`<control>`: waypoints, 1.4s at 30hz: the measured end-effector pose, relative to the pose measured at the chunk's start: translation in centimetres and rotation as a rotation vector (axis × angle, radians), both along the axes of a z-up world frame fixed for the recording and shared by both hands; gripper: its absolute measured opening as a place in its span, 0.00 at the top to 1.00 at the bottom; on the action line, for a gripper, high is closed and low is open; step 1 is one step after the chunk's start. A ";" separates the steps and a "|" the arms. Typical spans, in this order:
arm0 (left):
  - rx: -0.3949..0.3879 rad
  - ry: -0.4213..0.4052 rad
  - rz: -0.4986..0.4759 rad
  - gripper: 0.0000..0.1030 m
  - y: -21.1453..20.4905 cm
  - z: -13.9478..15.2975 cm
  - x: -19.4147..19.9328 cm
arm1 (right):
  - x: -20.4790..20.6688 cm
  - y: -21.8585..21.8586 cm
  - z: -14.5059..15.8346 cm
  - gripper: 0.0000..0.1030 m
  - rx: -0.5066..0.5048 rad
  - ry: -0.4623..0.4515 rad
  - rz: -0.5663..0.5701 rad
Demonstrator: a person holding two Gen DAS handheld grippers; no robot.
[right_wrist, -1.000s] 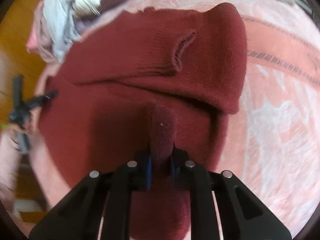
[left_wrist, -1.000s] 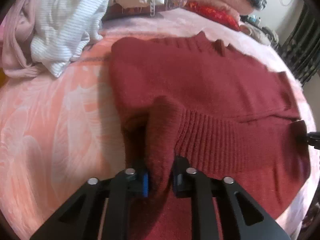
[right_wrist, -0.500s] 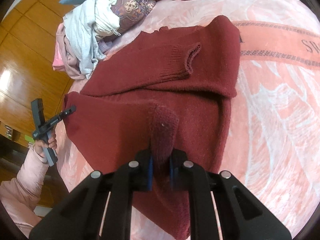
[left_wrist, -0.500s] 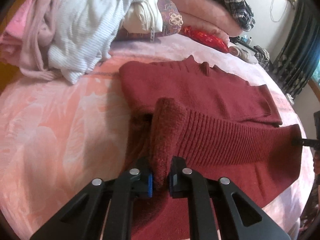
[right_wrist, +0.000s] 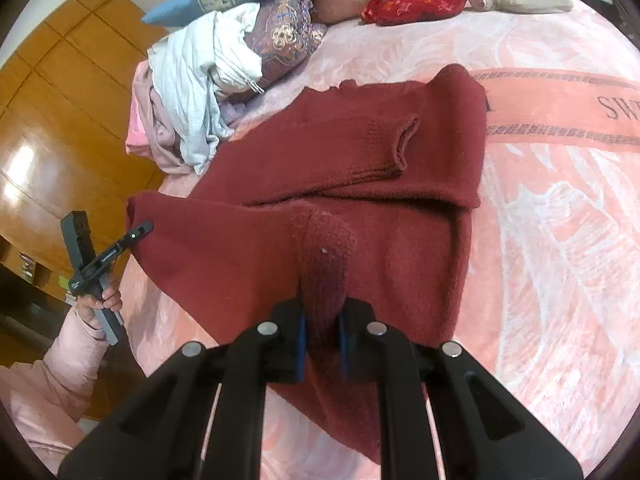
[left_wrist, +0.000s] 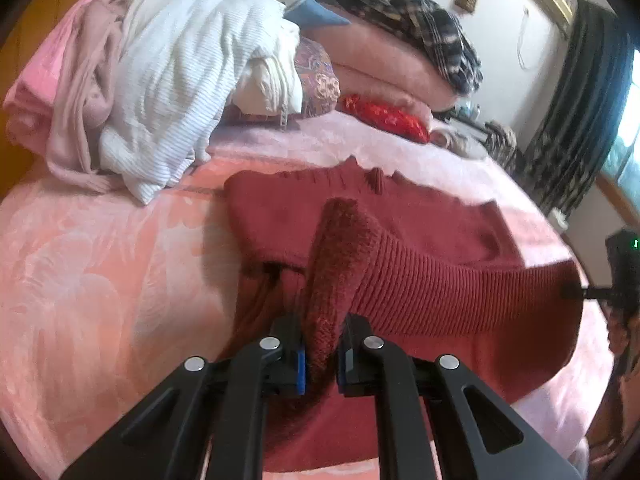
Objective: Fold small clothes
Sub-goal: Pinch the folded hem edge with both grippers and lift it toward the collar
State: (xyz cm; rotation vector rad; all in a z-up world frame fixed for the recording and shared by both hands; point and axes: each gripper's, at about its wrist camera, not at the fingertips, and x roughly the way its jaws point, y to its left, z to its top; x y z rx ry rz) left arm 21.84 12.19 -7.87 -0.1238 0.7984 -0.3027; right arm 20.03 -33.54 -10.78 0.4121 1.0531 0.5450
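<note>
A dark red knit sweater (left_wrist: 420, 220) lies on the pink bed, its ribbed hem lifted off the blanket. My left gripper (left_wrist: 321, 354) is shut on one corner of that hem, the knit bunched up between the pads. My right gripper (right_wrist: 322, 344) is shut on the other hem corner of the sweater (right_wrist: 360, 152). The hem stretches taut between the two grippers. In the right wrist view a folded-in sleeve with its cuff (right_wrist: 404, 140) rests across the sweater's body. The right gripper (left_wrist: 588, 291) shows at the far right of the left view, the left gripper (right_wrist: 136, 234) at the left of the right view.
A heap of white and pink clothes (left_wrist: 160, 80) sits at the back left of the bed. Pillows, folded pink blankets (left_wrist: 384, 76) and a red pouch (left_wrist: 384, 116) line the head. The bed edge and a wooden floor (right_wrist: 60, 140) lie left; a pink sleeve (right_wrist: 52, 384) holds the left gripper.
Both grippers have risen and drawn back with the hem held, lifting the sweater's lower part off the bed. More of the room and the clothes heap has come into view.
</note>
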 end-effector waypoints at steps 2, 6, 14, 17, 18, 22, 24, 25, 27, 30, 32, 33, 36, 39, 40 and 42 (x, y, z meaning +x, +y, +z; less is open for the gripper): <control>-0.042 -0.009 0.007 0.90 0.4 0.6 0.5 | 0.1 -0.5 0.9 0.90 0.006 -0.020 -0.012; -0.072 -0.038 0.011 0.90 0.1 2.4 2.5 | 1.7 -1.1 2.6 0.90 0.007 -0.049 -0.032; -0.116 -0.051 0.083 0.90 -0.6 4.2 11.1 | 10.3 -1.7 5.3 0.90 -0.033 -0.054 -0.113; -0.115 -0.040 0.121 0.90 -0.7 3.7 14.2 | 13.5 -1.7 5.3 0.90 -0.050 -0.036 -0.140; -0.116 -0.028 0.141 0.90 -0.6 3.3 15.4 | 14.9 -1.6 5.0 0.90 -0.065 -0.028 -0.145; -0.090 0.013 0.168 0.90 -0.7 1.3 18.4 | 18.6 -0.7 3.6 0.90 -0.115 0.008 -0.156; -0.067 0.039 0.180 0.90 -0.8 0.1 19.9 | 20.2 -0.2 2.5 0.90 -0.138 0.029 -0.159; -0.058 0.049 0.182 0.90 -0.9 -0.5 20.2 | 20.9 0.2 1.7 0.90 -0.168 0.042 -0.163; -0.029 0.074 0.184 0.90 -1.3 -1.7 21.2 | 22.1 0.6 0.4 0.90 -0.210 0.061 -0.166; 0.036 0.106 0.189 0.90 -2.0 -3.9 22.5 | 23.6 0.7 -2.0 0.90 -0.249 0.100 -0.196; 0.048 0.140 0.201 0.90 -2.1 -5.5 23.1 | 24.1 0.3 -3.4 0.92 -0.249 0.131 -0.221; 0.050 0.156 0.206 0.90 -2.1 -6.1 23.3 | 24.2 0.2 -3.8 0.92 -0.245 0.139 -0.227; 0.071 0.190 0.203 0.90 -2.2 -7.8 23.9 | 24.4 -0.4 -5.3 0.92 -0.244 0.168 -0.243; 0.080 0.200 0.196 0.90 -2.3 -8.5 24.2 | 24.3 -0.6 -6.2 0.91 -0.240 0.182 -0.254; 0.083 0.205 0.194 0.90 -2.4 -8.6 24.3 | 24.3 -0.6 -6.5 0.91 -0.243 0.186 -0.260; 0.086 0.216 0.195 0.90 -2.4 -8.8 24.7 | 24.2 -0.5 -6.6 0.91 -0.243 0.188 -0.269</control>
